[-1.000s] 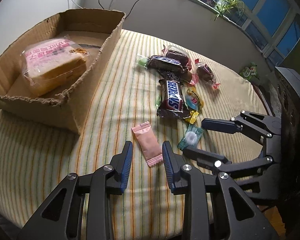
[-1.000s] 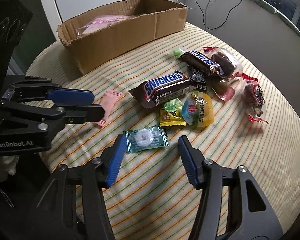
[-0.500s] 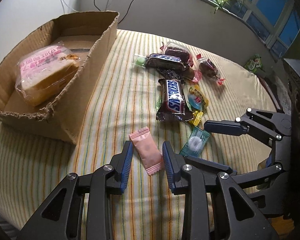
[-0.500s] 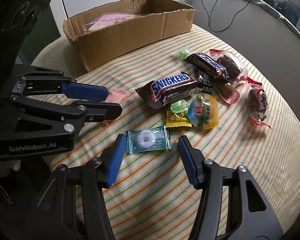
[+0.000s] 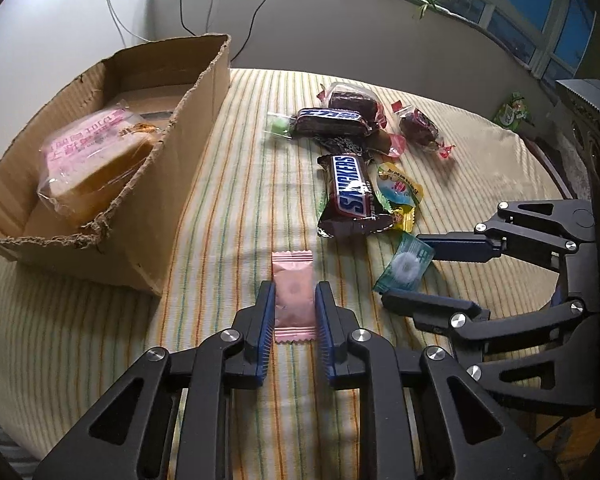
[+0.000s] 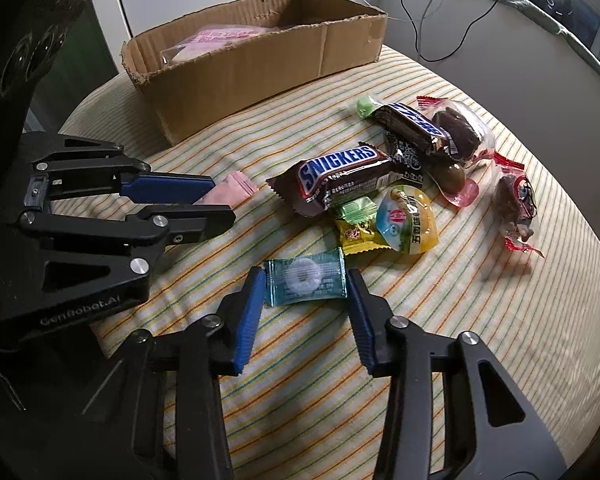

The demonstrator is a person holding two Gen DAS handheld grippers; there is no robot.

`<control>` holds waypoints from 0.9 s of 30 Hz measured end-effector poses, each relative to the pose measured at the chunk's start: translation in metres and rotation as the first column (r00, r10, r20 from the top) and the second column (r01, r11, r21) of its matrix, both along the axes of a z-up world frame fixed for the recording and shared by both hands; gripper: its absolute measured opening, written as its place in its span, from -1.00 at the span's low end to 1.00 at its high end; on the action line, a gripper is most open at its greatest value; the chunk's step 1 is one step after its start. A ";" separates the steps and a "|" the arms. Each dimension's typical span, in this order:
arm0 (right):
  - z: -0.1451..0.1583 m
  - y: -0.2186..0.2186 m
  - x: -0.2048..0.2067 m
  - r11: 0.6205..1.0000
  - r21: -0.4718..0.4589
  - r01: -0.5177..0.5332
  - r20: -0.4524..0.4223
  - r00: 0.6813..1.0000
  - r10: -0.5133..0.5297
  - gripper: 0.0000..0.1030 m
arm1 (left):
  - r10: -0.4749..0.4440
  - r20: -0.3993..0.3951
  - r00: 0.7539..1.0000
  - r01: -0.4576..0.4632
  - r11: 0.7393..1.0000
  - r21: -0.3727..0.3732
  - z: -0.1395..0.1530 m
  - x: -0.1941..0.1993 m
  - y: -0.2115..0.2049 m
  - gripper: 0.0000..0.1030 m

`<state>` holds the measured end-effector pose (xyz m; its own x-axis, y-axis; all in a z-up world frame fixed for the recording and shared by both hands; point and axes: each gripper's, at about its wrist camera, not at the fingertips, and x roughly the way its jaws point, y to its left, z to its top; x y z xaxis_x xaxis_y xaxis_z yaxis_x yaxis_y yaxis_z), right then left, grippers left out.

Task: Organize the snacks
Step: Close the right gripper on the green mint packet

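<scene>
My left gripper is shut on a pink candy sachet, which lies flat on the striped tablecloth; its far end shows in the right wrist view. My right gripper is open, its jaws either side of a teal ring-mint packet, which also shows in the left wrist view. A pile of snacks with a Snickers bar lies beyond. A cardboard box at the left holds a wrapped bread slice.
The round table drops off close behind both grippers. A second chocolate bar, wrapped cakes and small candies lie mid-table. A green packet lies near the far right edge. Cables hang behind the box.
My left gripper moved forward and closed on the pink sachet. My right gripper moved forward so its open jaws now flank the teal mint packet.
</scene>
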<state>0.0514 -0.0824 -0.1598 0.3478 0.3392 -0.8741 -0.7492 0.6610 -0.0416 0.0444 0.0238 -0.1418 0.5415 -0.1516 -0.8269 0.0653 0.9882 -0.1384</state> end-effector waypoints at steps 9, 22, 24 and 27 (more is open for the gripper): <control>0.006 -0.013 0.007 0.998 0.047 0.041 -0.023 0.999 -0.040 -0.59 | 0.010 0.011 1.000 -0.010 1.000 -0.025 0.002 -0.005 0.003 -0.65; 0.004 -0.011 0.000 0.998 0.044 0.038 -0.029 0.999 -0.036 -0.89 | 0.012 0.033 0.999 -0.011 1.000 -0.023 0.002 -0.009 0.002 -0.66; 0.005 -0.012 0.000 0.997 0.053 0.050 -0.028 0.998 -0.049 -0.89 | 0.017 0.036 0.999 -0.016 0.999 -0.034 0.003 -0.011 0.003 -0.66; 0.009 -0.013 0.000 0.996 0.067 0.065 -0.025 0.998 -0.063 -0.90 | 0.025 0.039 0.999 -0.023 0.999 -0.048 0.005 -0.013 0.006 -0.66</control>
<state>0.0514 -0.0951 -0.1511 0.3510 0.3758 -0.8577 -0.7055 0.7084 0.0216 0.0314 0.0293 -0.1368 0.5779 -0.1772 -0.7967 0.0482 0.9819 -0.1834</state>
